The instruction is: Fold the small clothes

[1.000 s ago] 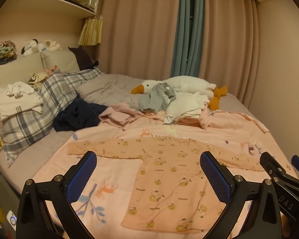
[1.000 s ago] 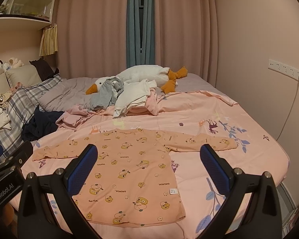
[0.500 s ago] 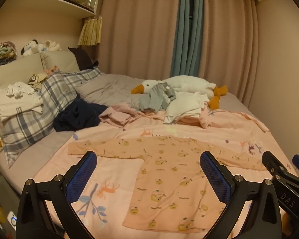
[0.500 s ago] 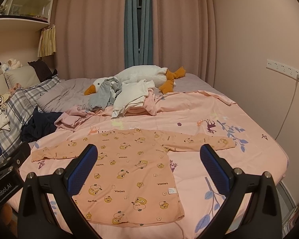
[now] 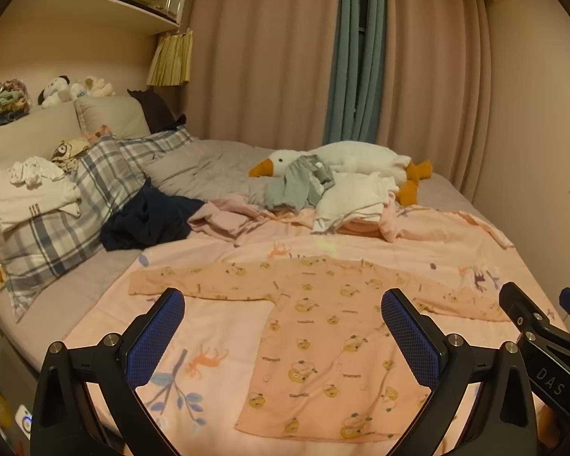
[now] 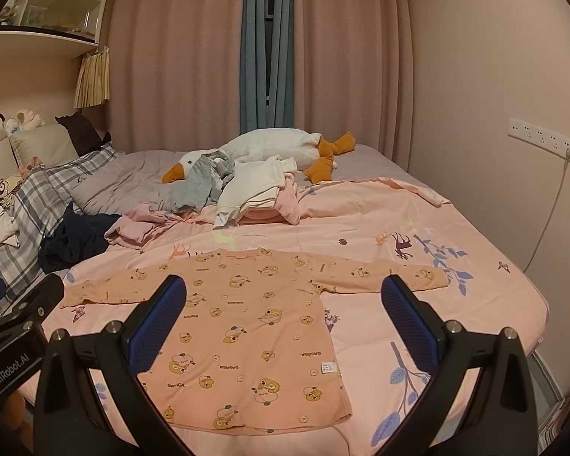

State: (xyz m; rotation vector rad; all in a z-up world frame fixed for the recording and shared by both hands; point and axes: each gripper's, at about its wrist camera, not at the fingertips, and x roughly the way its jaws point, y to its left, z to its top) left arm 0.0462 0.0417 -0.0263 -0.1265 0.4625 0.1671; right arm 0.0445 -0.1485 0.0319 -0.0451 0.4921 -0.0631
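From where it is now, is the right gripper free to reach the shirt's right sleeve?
Probably yes. The right gripper is open above the orange shirt, and the sleeve lies flat on the pink sheet with nothing on it.

Both cams sit near the foot of the bed, aimed 12 o'clock toward curtains. Left cam stands at 9 o'clock of right cam. Shared: shirt, goose.
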